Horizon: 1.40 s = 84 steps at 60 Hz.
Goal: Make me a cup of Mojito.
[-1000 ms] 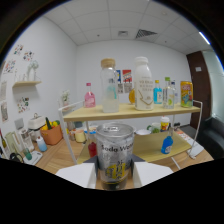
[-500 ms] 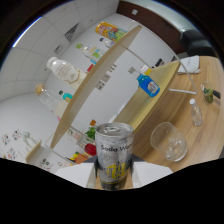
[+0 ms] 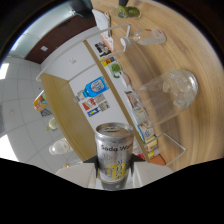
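Observation:
A silver soda water can (image 3: 115,152) with yellow print sits between my two fingertips, and my gripper (image 3: 114,175) is shut on it. The view is rolled far over, so the can is tipped well away from upright relative to the wooden table (image 3: 200,45). Beyond the can and to its right, a clear glass (image 3: 179,89) holding what looks like ice stands on the table. A second clear glass (image 3: 149,36) is farther off, with cut limes (image 3: 128,10) past it.
A white two-level rack (image 3: 125,100) runs beside the glasses and carries small items and cards. A blue bottle (image 3: 95,86) lies beyond the rack on a wooden shelf. White wall and ceiling panels fill the side opposite the table.
The gripper has rolled further over with the can still in it. The glass with ice has come closer and now lies to the right of the can.

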Available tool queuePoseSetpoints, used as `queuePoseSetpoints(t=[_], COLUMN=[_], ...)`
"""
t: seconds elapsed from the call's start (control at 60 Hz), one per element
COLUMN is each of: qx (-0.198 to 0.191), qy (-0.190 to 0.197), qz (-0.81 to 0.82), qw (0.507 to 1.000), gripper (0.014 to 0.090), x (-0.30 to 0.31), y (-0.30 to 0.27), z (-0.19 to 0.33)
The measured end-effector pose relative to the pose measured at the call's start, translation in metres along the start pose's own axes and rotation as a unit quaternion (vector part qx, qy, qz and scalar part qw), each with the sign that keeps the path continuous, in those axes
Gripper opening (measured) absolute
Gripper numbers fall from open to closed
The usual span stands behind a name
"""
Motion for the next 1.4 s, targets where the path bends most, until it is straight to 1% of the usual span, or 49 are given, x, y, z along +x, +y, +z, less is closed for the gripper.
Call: queuePoseSetpoints(t=[0.15,0.217,0.4,0.483,0.567,0.617,0.667,0.783,0.85,0.9,0.933,1.0,1.083,1.2,1.4], qx=[-0.007,-0.007,-0.007,-0.002,0.002,0.009,0.013,0.022,0.017,0.004,0.003,-0.021,-0.03,-0.042,-0.061], qy=[-0.025,-0.028,-0.01,0.003,0.034,0.049,0.06,0.073,0.075,0.079,0.084,0.097,0.121,0.161,0.192], qz=[0.055,0.058,0.025,-0.055,-0.172,-0.267,-0.362,-0.571,-0.655,-0.703,-0.731,-0.768,-0.789,-0.788,-0.808], qw=[0.998,0.998,1.0,0.998,0.984,0.962,0.93,0.817,0.752,0.706,0.677,0.633,0.601,0.593,0.553], gripper=[0.05,0.05,0.0504,0.0503,0.0503,0.0505,0.0504,0.0505,0.0505,0.0507,0.0505,0.0504,0.0504,0.0503,0.0504], x=[-0.011,-0.013,-0.012,-0.015,-0.017,-0.021,-0.025,-0.035,-0.03,-0.019,-0.01,0.018,0.053,0.096,0.143], y=[0.001,0.0,0.001,0.004,0.006,0.012,0.017,0.027,0.033,0.037,0.037,0.035,0.024,0.002,-0.02], z=[0.0,0.001,0.0,-0.002,0.0,0.002,0.003,0.008,0.01,0.012,0.014,0.016,0.017,0.017,0.017])
